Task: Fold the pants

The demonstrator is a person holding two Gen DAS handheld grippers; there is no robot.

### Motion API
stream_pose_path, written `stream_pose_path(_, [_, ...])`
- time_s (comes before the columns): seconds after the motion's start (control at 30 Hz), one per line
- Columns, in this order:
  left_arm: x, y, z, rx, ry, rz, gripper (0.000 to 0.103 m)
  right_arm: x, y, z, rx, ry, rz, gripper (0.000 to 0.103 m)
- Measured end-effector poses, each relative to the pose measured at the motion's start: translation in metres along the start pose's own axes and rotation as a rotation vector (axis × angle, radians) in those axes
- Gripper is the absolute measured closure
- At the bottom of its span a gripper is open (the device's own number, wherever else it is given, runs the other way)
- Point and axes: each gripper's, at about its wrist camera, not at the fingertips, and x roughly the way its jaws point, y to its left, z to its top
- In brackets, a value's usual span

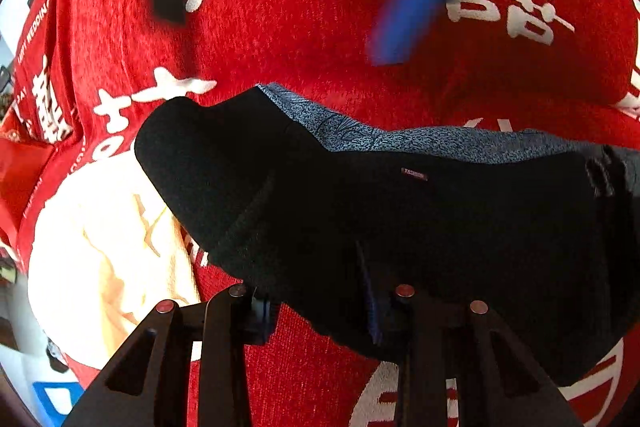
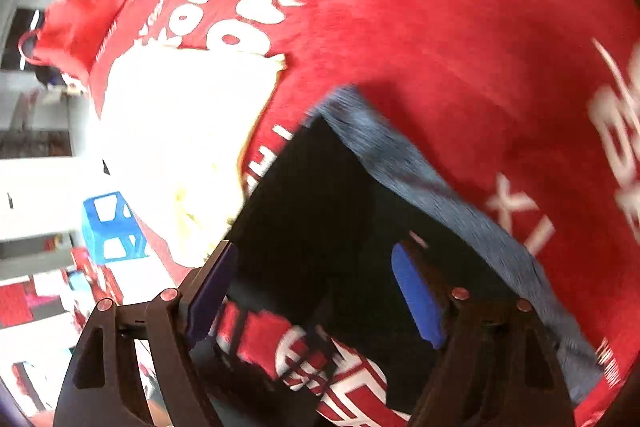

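The black pants (image 1: pixel 400 219) lie bunched on the red printed cloth (image 1: pixel 320 27), grey-blue lining along their far edge, a cream garment (image 1: pixel 108 247) just beside them toward the cloth's left edge. The left gripper (image 1: pixel 324 297) stands wide over the pants' near edge, though whether it grips them cannot be told. The right gripper (image 2: pixel 316 287) hovers agape above the pants, holding nothing, with bare red cloth beyond.

Heavy fisheye bending at edges; right wrist view motion-smeared; cream cloth (image 1: pixel 112 259) beside pants (image 1: pixel 400 227) blown out; pants crushed black.
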Motion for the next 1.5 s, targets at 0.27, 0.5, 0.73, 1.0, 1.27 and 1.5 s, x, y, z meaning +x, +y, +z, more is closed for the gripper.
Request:
stream_pose_path(0.27, [-0.011,-0.005,-0.003,0.034,-0.027,0.016,0.068,0.074,0.037,0.035,-0.067,0.25,-0.109,0.021])
stream_pose_path(0.5, [-0.027,-0.019,-0.004,0.076,-0.048,-0.005,0.068,0.049,0.015,0.011,-0.059,0.16,-0.063,0.084])
stream_pose_path(0.73, [-0.071,-0.046,0.014,0.121,-0.108,-0.049,0.068,-0.012,-0.021,-0.027,-0.014,-0.023,0.076,0.085])
stream_pose_path(1.0, [-0.13,-0.09,0.028,0.192,-0.189,-0.142,0.068,-0.094,-0.082,-0.1,0.076,-0.237,0.249,0.085])
stream_pose_path(1.27, [-0.188,-0.181,0.031,0.33,-0.231,-0.261,0.068,-0.151,-0.168,-0.206,0.217,-0.428,0.377,0.085])
stream_pose_path(1.5, [-0.197,-0.266,0.019,0.495,-0.201,-0.325,0.068,-0.158,-0.252,-0.305,0.387,-0.529,0.454,0.085])
